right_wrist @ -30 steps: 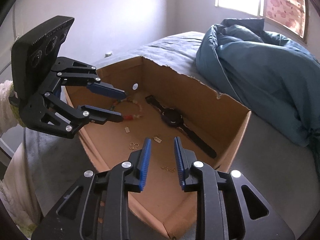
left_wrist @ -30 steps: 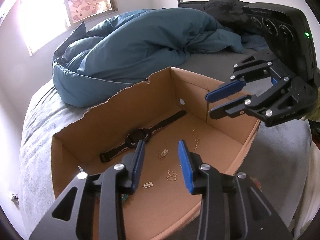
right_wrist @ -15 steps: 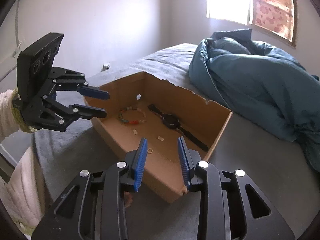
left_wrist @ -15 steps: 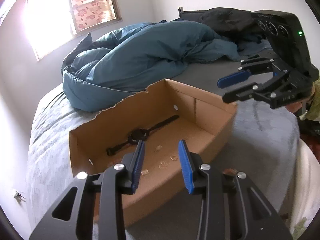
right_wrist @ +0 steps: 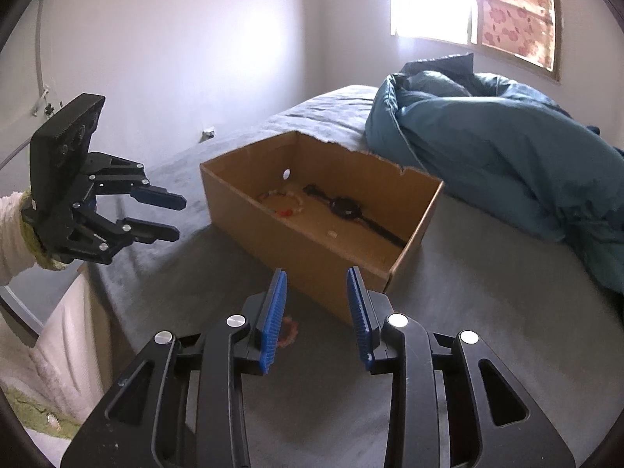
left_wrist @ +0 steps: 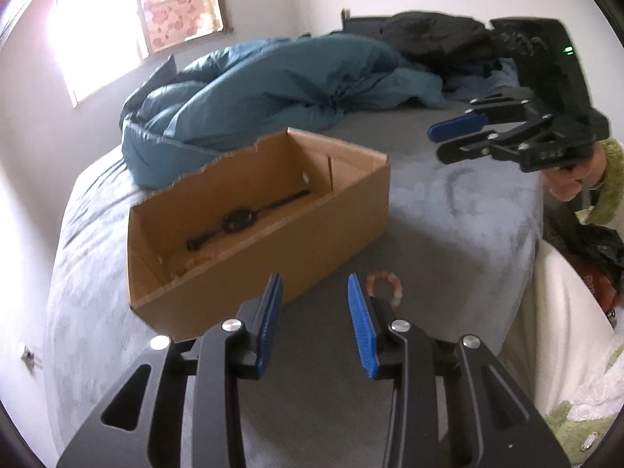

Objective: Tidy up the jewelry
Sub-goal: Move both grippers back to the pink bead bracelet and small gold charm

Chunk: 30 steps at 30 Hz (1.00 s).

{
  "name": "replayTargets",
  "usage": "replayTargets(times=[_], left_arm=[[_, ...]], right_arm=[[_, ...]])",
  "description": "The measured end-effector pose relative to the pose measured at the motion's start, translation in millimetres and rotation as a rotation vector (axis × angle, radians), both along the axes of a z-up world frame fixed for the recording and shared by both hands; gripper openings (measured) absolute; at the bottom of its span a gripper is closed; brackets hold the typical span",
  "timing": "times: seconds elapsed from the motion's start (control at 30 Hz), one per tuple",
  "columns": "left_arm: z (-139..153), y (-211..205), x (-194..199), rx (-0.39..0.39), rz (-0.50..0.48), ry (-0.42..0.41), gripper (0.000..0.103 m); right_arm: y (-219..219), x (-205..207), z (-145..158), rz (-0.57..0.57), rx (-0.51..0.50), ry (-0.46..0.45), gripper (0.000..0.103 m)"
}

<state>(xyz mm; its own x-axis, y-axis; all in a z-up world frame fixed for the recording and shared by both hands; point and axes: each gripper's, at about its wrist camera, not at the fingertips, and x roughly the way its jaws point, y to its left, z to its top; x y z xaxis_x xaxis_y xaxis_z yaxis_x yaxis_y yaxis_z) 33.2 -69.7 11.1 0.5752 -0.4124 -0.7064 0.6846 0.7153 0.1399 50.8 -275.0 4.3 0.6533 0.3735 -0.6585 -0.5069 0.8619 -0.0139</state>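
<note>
- A home bedroom is shown: a bed (right_wrist: 487,273) is covered in grey.
- A teal duvet (right_wrist: 487,156) is heaped on it (unmade).
- A curtained window (right_wrist: 511,11) is seen behind the bed.

An open brown cardboard box (right_wrist: 312,241) sits on the grey blanket-covered bed (right_wrist: 487,292), with a crumpled blue duvet (right_wrist: 507,163) behind it toward the window (right_wrist: 507,4). Inside the box, a black wristwatch (right_wrist: 345,207) lies on the floor near the far wall, a beaded bracelet (right_wrist: 286,202) just beside it. A second pink beaded bracelet (left_wrist: 384,286) lies on the bed, outside the box's near wall. Dark clothing (left_wrist: 436,39) lies beyond the duvet.
</note>
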Motion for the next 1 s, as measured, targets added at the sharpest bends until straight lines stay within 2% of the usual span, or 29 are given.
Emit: replayTargets(times=[0.27, 0.33, 0.47, 0.63, 1.0], left_arm=[[-30, -16, -11, 0.078, 0.059, 0.052, 0.034], [-35, -16, -10, 0.077, 0.065, 0.072, 0.036], [-43, -19, -10, 0.118, 0.074, 0.059, 0.044], [-48, -18, -8, 0.137, 0.084, 0.064, 0.05], [-59, -17, 5, 0.147, 0.097, 0.086, 0.05]], right_arm=[[10, -14, -37, -0.005, -0.01, 0.087, 0.043], [12, -15, -44, -0.009, -0.015, 0.106, 0.046], [15, -14, -50, -0.01, -0.025, 0.121, 0.052], [17, -8, -55, -0.011, -0.022, 0.138, 0.053], [21, 2, -63, 0.005, -0.032, 0.157, 0.053]])
